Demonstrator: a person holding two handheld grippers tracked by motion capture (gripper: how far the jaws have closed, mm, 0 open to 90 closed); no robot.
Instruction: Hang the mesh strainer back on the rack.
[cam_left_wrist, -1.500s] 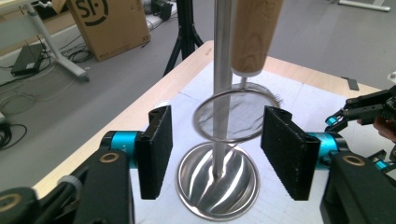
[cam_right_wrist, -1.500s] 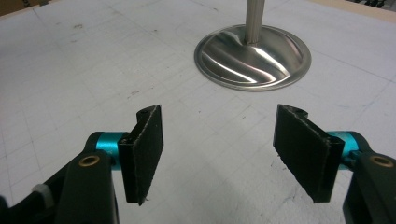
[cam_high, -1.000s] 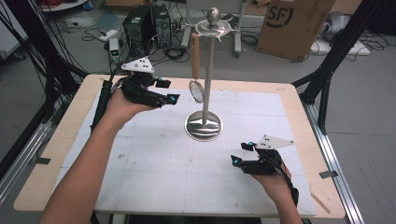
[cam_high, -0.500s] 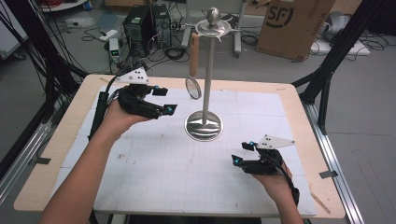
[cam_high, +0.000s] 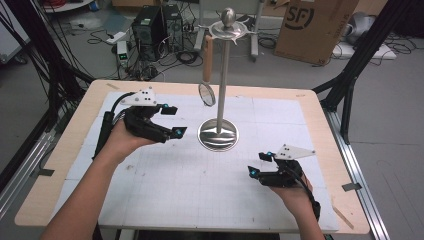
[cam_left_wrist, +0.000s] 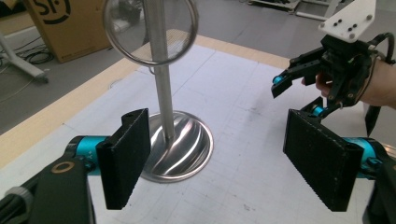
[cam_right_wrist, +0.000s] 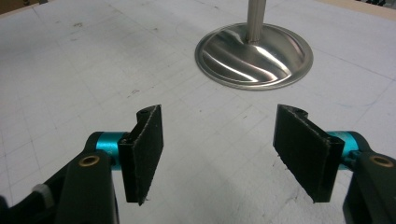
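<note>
Checking the high view, I saw the strainer (cam_high: 207, 94) hanging by its wooden handle from the stand (cam_high: 218, 134); the left gripper view cut that handle off. Left gripper (cam_high: 170, 121), near the stand, and right gripper (cam_high: 261, 164), well apart, were spread, empty.
</note>
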